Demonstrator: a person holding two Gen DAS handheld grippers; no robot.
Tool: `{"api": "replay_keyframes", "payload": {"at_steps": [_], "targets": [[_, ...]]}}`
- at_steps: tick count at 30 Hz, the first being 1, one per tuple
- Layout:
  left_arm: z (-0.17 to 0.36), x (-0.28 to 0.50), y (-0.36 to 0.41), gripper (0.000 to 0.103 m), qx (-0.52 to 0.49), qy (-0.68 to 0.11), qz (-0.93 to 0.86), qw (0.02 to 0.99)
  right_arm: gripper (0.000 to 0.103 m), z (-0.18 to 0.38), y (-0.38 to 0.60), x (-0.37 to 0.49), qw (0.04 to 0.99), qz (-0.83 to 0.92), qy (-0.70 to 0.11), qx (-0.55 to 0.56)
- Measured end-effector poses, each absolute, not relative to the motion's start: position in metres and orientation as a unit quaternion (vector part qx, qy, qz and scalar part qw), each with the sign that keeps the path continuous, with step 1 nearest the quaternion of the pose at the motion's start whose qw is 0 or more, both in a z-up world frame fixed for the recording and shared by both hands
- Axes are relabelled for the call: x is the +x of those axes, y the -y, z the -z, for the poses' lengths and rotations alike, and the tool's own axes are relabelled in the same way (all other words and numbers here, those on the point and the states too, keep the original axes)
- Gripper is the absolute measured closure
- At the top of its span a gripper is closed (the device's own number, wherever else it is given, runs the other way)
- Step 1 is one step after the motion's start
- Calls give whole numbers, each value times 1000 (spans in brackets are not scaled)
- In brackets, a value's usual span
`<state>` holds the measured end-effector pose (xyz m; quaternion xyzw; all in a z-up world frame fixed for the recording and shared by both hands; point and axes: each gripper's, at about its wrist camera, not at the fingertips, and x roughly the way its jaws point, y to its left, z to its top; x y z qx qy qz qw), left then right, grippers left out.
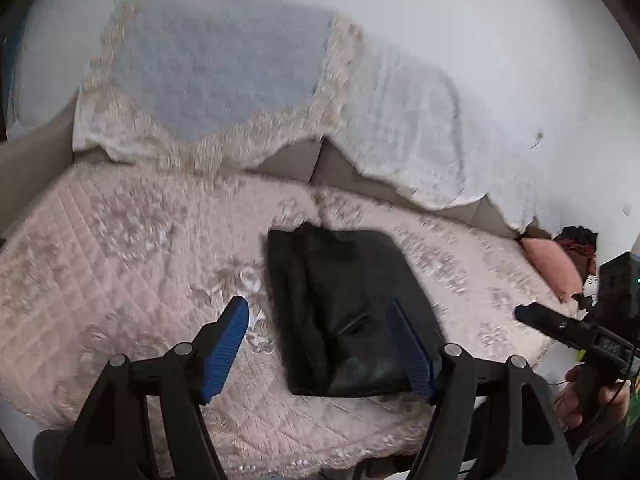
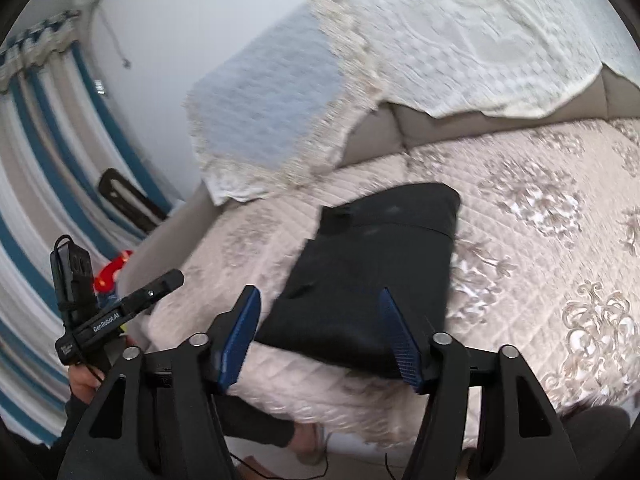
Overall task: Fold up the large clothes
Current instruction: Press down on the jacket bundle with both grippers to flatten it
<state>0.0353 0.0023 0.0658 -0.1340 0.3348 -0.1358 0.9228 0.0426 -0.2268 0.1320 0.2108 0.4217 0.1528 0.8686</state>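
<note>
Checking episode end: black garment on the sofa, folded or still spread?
Folded. The black garment lies as a compact, straight-edged rectangle on the quilted sofa cover, and layered edges show in the right wrist view. Neither gripper touches it.

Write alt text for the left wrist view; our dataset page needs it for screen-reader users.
A folded black garment lies on a pink quilted sofa cover, below the left gripper, whose blue jaws stand open and empty. The right gripper enters at the right edge.

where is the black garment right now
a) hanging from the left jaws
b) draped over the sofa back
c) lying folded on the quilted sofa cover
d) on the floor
c: the black garment lies as a flat folded rectangle on the quilted sofa cover, with both sets of jaws open and clear of it.
</note>
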Motion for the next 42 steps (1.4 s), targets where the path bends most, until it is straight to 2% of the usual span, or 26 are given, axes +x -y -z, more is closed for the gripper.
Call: {"api": "replay_keyframes", "payload": {"at_steps": [5,16,19,21,22,23,24,29,31,35,42], "targets": [[-21,92,3,27,-159,-398,141,893,36,-86,248,81,849,-135,-462,218],[37,172,21,24,-193,-467,165,847,35,5,273,154,801,-116,-530,254],[47,177,23,24,-197,-473,171,842,30,17,275,163,789,-121,-536,274],[53,178,27,27,-194,-476,170,841,29,24,277,168,784,-123,-537,285],[55,180,30,36,-190,-476,172,841,29,27,278,170,779,-124,-540,292],[55,181,35,40,-184,-478,173,841,30,30,278,173,773,-127,-544,300],[54,182,39,43,-174,-479,170,843,31,33,279,175,769,-130,-546,308],[38,181,45,77,-153,-469,170,853,72,22,278,178,768,-141,-541,313],[27,177,44,81,-149,-460,178,857,77,11,278,178,772,-150,-535,309],[7,175,40,84,-140,-444,187,865,81,-13,268,181,781,-169,-522,300],[-24,187,2,84,-135,-407,174,887,81,-35,233,214,789,-206,-498,294]]}}
